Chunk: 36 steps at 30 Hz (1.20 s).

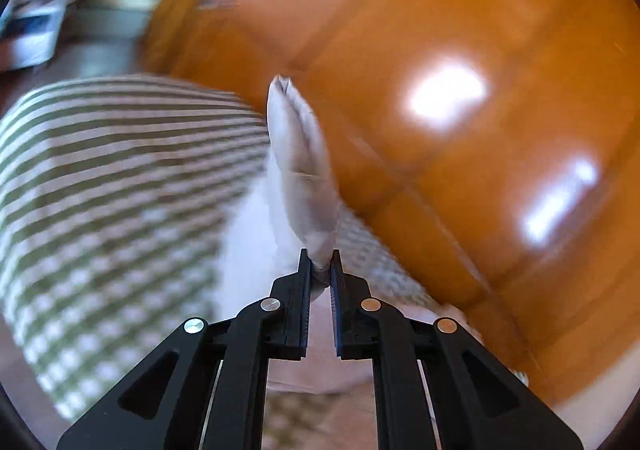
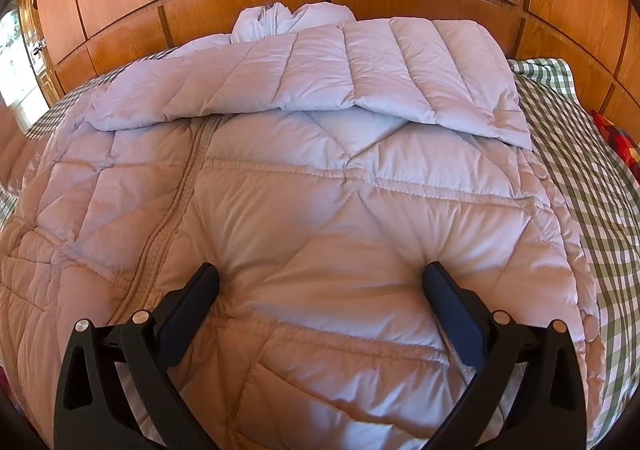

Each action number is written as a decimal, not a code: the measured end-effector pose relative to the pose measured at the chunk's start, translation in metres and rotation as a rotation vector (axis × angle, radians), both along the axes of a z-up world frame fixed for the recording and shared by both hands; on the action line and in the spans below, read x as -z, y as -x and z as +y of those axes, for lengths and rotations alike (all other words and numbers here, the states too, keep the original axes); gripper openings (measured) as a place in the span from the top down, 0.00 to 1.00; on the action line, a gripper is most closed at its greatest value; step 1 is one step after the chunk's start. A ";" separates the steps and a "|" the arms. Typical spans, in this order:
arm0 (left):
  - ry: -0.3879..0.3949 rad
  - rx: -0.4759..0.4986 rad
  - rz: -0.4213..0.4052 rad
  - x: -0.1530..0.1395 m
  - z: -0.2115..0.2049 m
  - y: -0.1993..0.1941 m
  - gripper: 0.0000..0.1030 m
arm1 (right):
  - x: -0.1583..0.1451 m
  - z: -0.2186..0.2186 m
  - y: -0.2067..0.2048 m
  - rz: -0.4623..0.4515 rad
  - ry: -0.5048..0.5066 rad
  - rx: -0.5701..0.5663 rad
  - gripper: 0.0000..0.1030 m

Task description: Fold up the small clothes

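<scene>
Left wrist view smeared by motion: checked bedcover [image 1: 100,177] and wooden panels [image 1: 440,29] streaked, no detail readable. Jacket [image 2: 320,209] runs past the right wrist view's lower edge; hem unseen. Red patterned item [image 2: 618,143] cut by the right edge, unidentifiable.

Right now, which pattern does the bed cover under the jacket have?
The bed cover has a green-and-white check, clearest in the right wrist view beside the jacket.

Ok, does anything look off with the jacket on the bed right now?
Nothing damaged. The quilted jacket lies zipped on the checked bedcover, one sleeve folded across the chest. The right gripper presses open-jawed into it; the left gripper pinches a fabric tip.
</scene>
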<state>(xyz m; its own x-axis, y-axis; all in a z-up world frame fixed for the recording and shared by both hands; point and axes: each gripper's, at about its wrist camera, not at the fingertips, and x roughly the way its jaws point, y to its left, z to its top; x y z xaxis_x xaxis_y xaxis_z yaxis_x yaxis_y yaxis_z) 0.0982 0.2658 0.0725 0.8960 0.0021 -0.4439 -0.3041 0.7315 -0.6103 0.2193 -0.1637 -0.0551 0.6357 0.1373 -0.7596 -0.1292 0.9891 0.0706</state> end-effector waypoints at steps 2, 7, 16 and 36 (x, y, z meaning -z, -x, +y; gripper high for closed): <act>-0.043 0.102 -0.018 -0.010 -0.035 -0.014 0.94 | -0.001 -0.001 0.000 0.001 -0.005 0.000 0.02; -0.095 0.353 -0.014 0.000 -0.124 -0.044 0.94 | -0.004 -0.005 0.002 0.012 -0.039 -0.005 0.02; -0.168 0.521 0.106 0.045 -0.200 -0.055 0.94 | -0.049 -0.014 0.000 0.027 -0.383 -0.078 0.02; -0.321 0.605 0.082 0.060 -0.238 -0.037 0.94 | -0.122 0.106 -0.101 0.219 -0.596 -0.293 0.95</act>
<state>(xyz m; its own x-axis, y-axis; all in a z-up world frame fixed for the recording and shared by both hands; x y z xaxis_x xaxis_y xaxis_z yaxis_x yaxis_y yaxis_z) 0.1348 0.0276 0.0120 0.7448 -0.3448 -0.5714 0.1786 0.9279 -0.3272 0.3199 -0.0573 0.0673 0.3499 0.7125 -0.6082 -0.3057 0.7005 0.6449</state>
